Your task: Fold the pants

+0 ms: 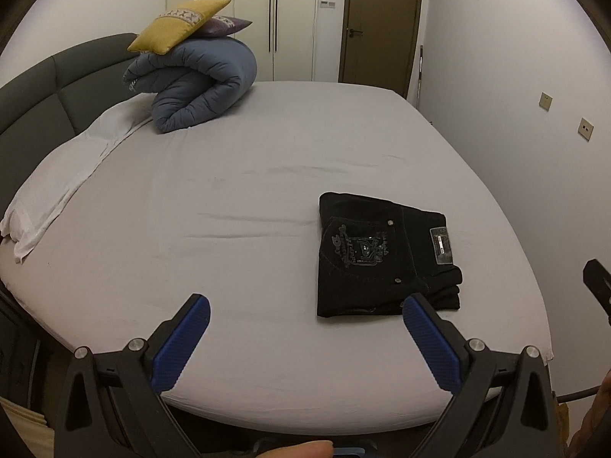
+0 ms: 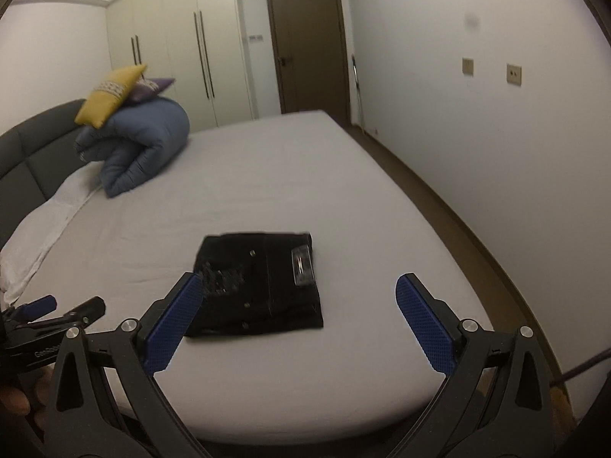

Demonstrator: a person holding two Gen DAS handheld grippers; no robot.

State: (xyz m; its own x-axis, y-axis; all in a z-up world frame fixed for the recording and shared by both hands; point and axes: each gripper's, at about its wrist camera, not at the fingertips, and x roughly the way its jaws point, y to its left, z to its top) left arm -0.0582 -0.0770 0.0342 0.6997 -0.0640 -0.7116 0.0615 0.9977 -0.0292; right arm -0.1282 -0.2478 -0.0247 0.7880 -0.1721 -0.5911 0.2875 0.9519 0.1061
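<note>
Bed (image 1: 229, 210) holds folded black pants (image 1: 382, 259); left gripper (image 1: 305, 316), right gripper (image 2: 299, 294) wide apart, empty.

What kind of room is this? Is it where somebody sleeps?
Yes, it looks like a bedroom. There is a big bed with a grey headboard, a rolled blue quilt with pillows on top, and tall closet doors at the back. Folded black pants lie on the bed.
</note>
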